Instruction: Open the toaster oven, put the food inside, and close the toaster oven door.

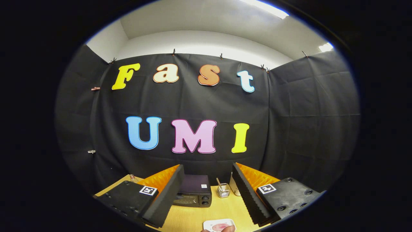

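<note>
Bright ceiling strip lights [267, 8] overhead w/ glare; fisheye bends edges; cloth wall dim, center sharp.

**Gripper held wide above the table, oven door shut**

The gripper [207, 193] is held up over a wooden table [193, 219], and its two fingers are spread far apart. Nothing is gripped between them. A small dark toaster oven [194, 195] is seen far off between the fingers, close to the left finger, and its door is closed. Two knobs are seen on its right side. Just to the right of the oven, a small wire cup [223, 190] with a stick in it is placed. A pale container [234, 187] is partly hidden behind the right finger. Near the fingers, a white plate [216, 224] with pink food [220, 227] on it is touched by a fingertip [229, 229].
</note>
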Available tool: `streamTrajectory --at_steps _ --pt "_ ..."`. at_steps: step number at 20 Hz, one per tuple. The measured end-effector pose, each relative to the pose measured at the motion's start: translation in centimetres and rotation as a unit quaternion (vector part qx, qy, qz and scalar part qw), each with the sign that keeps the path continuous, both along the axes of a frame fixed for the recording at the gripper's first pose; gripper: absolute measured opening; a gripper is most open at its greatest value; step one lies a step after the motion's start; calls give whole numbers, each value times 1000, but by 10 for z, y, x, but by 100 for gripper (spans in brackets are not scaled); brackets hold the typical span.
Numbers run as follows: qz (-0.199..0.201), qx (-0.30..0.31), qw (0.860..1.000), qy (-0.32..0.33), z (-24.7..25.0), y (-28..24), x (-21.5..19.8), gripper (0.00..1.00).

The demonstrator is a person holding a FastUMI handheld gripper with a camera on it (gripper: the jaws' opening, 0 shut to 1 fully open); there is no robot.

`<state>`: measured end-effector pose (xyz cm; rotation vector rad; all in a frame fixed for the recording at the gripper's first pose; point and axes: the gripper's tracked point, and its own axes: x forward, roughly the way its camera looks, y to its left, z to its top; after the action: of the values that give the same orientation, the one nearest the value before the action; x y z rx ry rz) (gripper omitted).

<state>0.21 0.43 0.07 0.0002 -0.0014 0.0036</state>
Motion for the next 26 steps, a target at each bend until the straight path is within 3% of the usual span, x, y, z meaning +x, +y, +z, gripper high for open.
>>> streamTrajectory --at_steps 15,26 --pt "5 -7 1000 -3 -5 15 6 97" --pt "36 44 997 56 -101 91 72 97"
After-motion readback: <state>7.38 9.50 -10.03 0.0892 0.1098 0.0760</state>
